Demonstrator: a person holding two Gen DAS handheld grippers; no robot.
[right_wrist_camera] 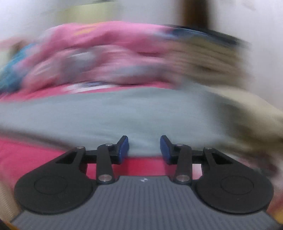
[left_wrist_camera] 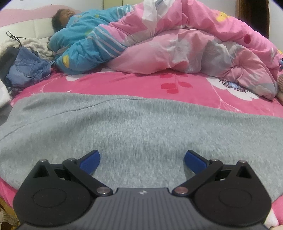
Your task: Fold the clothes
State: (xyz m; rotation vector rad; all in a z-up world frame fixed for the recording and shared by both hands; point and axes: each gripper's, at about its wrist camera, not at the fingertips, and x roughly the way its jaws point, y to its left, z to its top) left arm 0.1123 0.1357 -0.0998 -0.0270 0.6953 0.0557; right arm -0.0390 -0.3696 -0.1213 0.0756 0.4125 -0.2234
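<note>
A grey fleece garment (left_wrist_camera: 141, 127) lies spread flat across the pink flowered bed sheet (left_wrist_camera: 141, 85). My left gripper (left_wrist_camera: 142, 161) is wide open just above the garment's near part, holding nothing. In the right wrist view, which is motion-blurred, the same grey garment (right_wrist_camera: 123, 113) lies ahead. My right gripper (right_wrist_camera: 144, 147) is open and empty, its blue pads (right_wrist_camera: 123, 147) at the garment's near edge over the pink sheet.
A pink and blue quilt (left_wrist_camera: 176, 44) is heaped along the back of the bed, with a person (left_wrist_camera: 65, 16) lying under it. Blue jeans (left_wrist_camera: 28, 69) and white knitwear (left_wrist_camera: 33, 44) lie at the far left. A beige cloth (right_wrist_camera: 247, 109) is at the right.
</note>
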